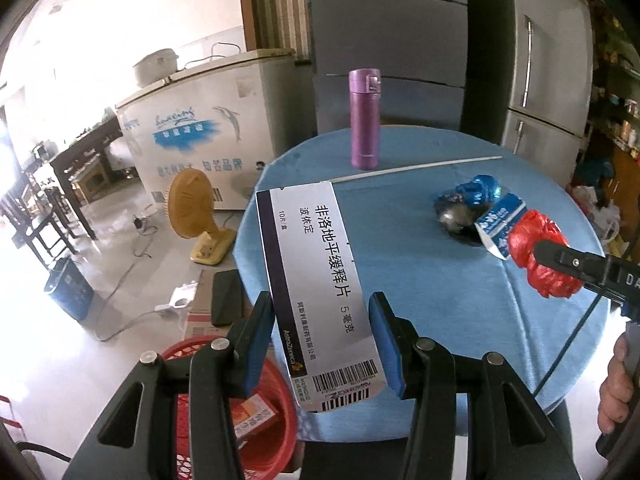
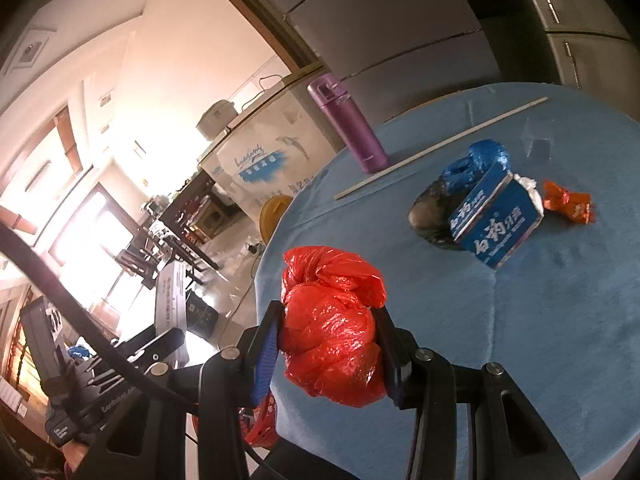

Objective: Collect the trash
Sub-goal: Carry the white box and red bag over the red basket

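Far to the left on the floor, a blue bin (image 1: 70, 288) is standing near a yellow fan (image 1: 192, 212), with a white chest freezer (image 1: 192, 136) sitting behind them. Closer in, a red basket (image 1: 256, 420) is sitting on the floor just below the counter's (image 1: 420, 280) near-left edge, and an orange-and-white carton (image 1: 254, 416) is lying inside it.

The left tongs (image 1: 322, 344) are gripping a white medicine box (image 1: 320, 292) by its long sides, holding it lengthwise away from the camera, over the counter's left edge and beside the basket.

At the far edge of the round blue counter, a purple flask (image 1: 364, 120) is standing upright, and a thin white stick (image 1: 416, 168) is lying just in front of it, stretching to the right.

Further right, a crumpled blue bag (image 2: 476, 164) is resting on a dark bundle (image 2: 432, 212), and a blue toothpaste box (image 2: 496, 220) is leaning against both. Just beyond the box, an orange wrapper (image 2: 568, 200) is lying on the cloth, with a bit of white plastic (image 2: 528, 186) between them.

The right tongs (image 2: 330, 344) are clamping a crumpled red plastic bag (image 2: 332, 324) between their blue pads (image 2: 266, 356), holding it over the counter's near-left part; whether it is touching the cloth cannot be told. In the left wrist view, the person's right hand (image 1: 618, 392) is showing at the right edge.
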### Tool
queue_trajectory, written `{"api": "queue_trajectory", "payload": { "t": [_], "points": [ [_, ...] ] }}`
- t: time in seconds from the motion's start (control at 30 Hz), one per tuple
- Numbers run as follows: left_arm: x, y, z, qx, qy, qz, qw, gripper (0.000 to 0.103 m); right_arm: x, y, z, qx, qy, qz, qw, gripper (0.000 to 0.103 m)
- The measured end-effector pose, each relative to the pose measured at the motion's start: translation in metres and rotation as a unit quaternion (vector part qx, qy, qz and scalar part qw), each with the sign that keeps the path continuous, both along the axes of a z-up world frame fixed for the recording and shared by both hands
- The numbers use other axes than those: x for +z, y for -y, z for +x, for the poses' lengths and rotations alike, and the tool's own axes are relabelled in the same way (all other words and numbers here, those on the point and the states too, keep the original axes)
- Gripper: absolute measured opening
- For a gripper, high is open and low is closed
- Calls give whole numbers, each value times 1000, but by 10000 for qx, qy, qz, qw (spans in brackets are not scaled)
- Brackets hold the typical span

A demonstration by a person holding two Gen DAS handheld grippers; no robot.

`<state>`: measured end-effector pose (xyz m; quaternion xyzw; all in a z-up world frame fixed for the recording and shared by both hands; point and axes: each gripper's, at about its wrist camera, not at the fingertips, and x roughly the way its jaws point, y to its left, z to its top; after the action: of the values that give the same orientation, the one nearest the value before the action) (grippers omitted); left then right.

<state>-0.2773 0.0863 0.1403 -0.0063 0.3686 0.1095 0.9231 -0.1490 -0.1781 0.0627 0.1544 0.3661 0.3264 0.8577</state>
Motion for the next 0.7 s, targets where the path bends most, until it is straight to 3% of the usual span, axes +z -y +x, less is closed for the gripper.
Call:
{"api": "queue_trajectory", "payload": {
  "t": [0.7],
  "points": [
    [-16, -48, -22, 686, -99, 495, 9964, 50, 1, -91, -13, 1030, 89, -363, 9940, 47]
  ]
}}
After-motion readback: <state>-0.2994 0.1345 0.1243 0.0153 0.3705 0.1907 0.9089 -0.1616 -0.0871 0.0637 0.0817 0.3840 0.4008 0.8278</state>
